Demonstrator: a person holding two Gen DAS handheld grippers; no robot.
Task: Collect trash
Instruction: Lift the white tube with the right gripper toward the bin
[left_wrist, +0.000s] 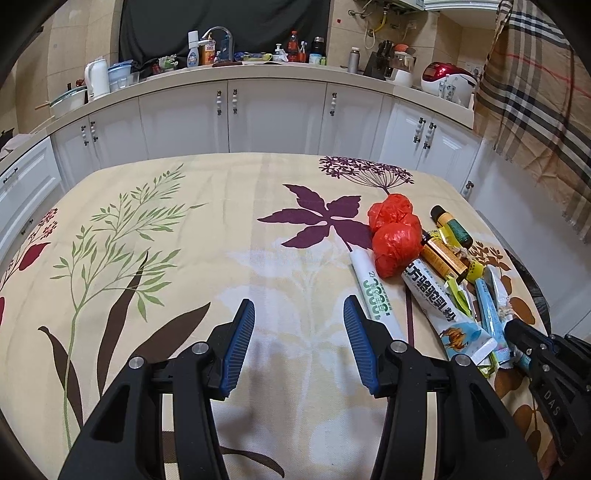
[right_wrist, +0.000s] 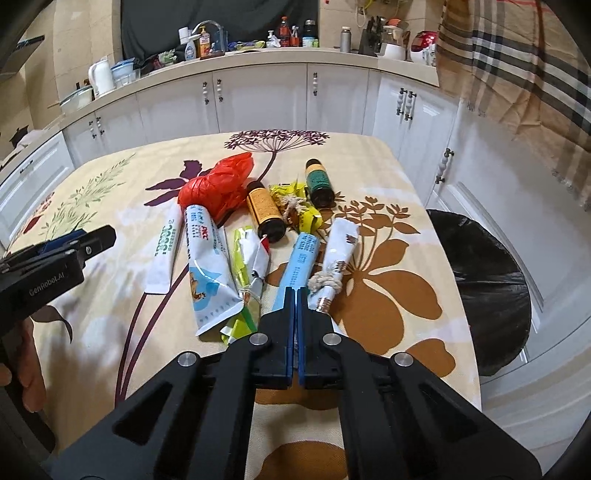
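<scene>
A pile of trash lies on the floral tablecloth (right_wrist: 388, 258): a crumpled red plastic bag (right_wrist: 218, 184), a white tube with green letters (right_wrist: 164, 251), a large white-and-blue tube (right_wrist: 208, 266), an amber bottle (right_wrist: 264, 210), a green-labelled bottle (right_wrist: 319, 182), yellow wrappers (right_wrist: 295, 206) and a white tube tied with string (right_wrist: 340, 243). My right gripper (right_wrist: 296, 291) is shut on the near end of a light blue tube (right_wrist: 301, 258). My left gripper (left_wrist: 299, 306) stands open over bare cloth, left of the pile, with nothing between its fingers.
A bin lined with a black bag (right_wrist: 487, 280) stands beside the table's right edge. White kitchen cabinets (left_wrist: 258, 118) and a cluttered counter run behind the table. A plaid cloth (left_wrist: 535, 110) hangs at the right. A hand (right_wrist: 29, 369) shows at the left edge.
</scene>
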